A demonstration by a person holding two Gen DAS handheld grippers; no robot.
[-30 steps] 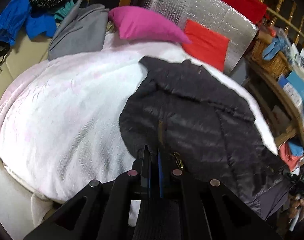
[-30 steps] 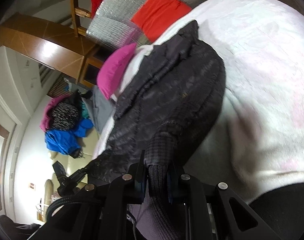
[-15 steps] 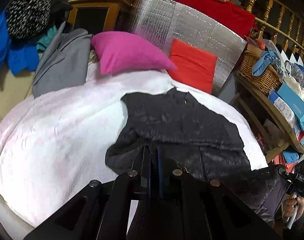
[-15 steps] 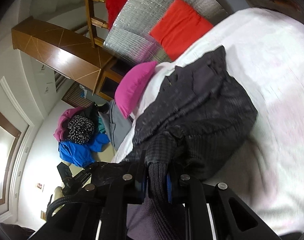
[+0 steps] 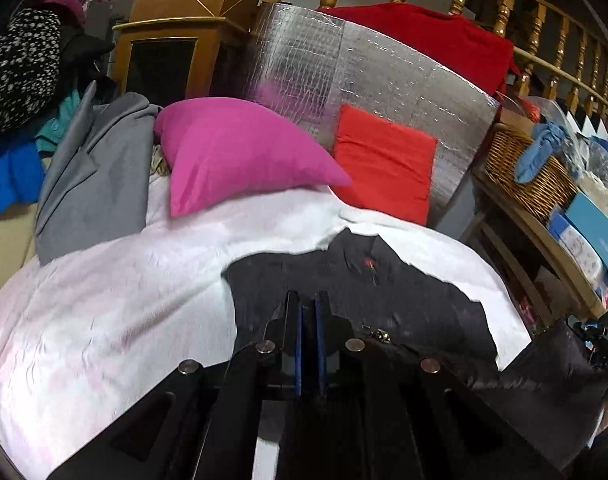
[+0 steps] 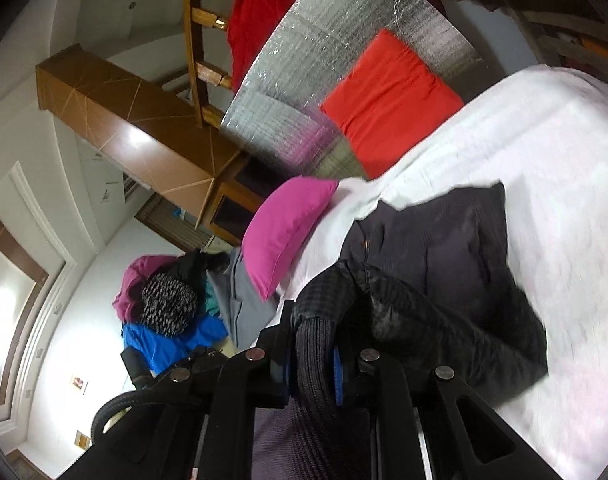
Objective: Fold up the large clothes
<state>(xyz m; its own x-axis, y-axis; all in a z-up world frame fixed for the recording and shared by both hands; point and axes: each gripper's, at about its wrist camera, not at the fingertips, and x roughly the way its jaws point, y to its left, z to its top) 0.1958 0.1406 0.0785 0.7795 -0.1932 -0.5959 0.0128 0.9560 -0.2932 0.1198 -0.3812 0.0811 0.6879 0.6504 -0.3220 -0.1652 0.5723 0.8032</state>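
Gripping the black jacket point(image 5: 344, 304) at its near hem, the left gripper point(image 5: 309, 308) is seen with its blue-lined fingers point(image 5: 300, 320) nearly together and a thin fold of dark fabric pinched between them, beside a metal zipper pull point(image 5: 378, 334) just to the right of the tool. The right gripper point(image 6: 315, 344) is clenched on the ribbed knit cuff point(image 6: 313, 352) of a sleeve, which is squeezed between the blue pads point(image 6: 337, 368) and bulges up ahead of the fingers. The jacket is spread straight ahead of both tools on the white blanket point(image 5: 104, 320), partly lifted at the held ends, with its collar farthest from the grippers. Beyond the jacket a pink pillow point(image 5: 240, 152) and a red cushion point(image 5: 384, 168) are seen, backed by a silver foil panel point(image 5: 344, 68). To the far left of the left tool a grey garment point(image 5: 92, 160) is draped; to its right a wicker basket point(image 5: 524, 172) is seen on a shelf. Edges are motion-blurred in both views.
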